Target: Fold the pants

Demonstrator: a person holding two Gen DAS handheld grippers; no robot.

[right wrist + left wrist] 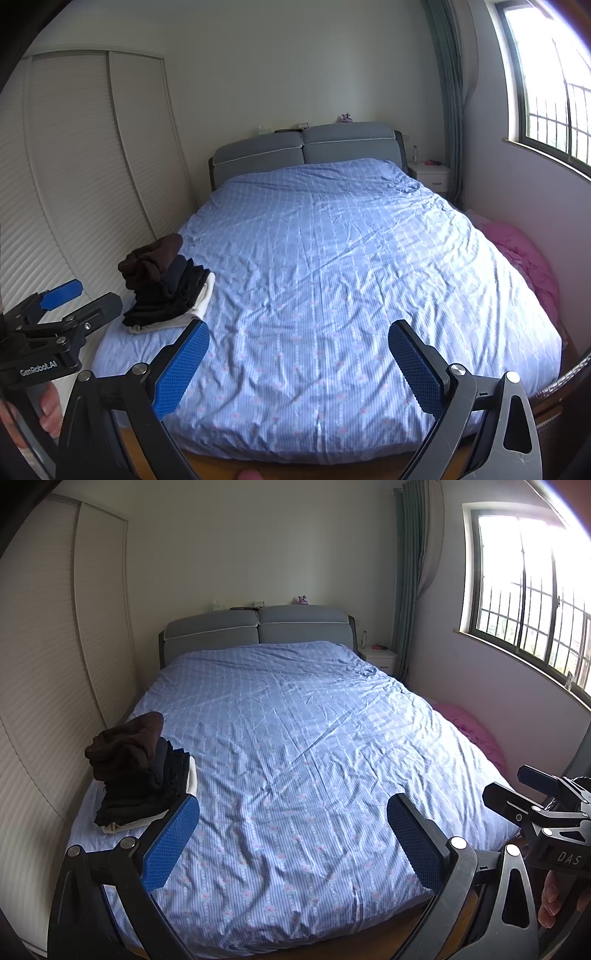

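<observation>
Two handheld grippers hover side by side at the foot of a bed. The left gripper (293, 843) and right gripper (299, 363) both have their blue pads spread wide, holding nothing. Ahead and to their left, a stack of dark pants (138, 771) sits near the edge of the blue bedspread (303, 738). A careless pinch could drag several garments together or topple the stack off the bed.

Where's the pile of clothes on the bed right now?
The pile of clothes sits on the bed's left side near the foot, beside the white wardrobe, just beyond the left finger in both wrist views.
</observation>
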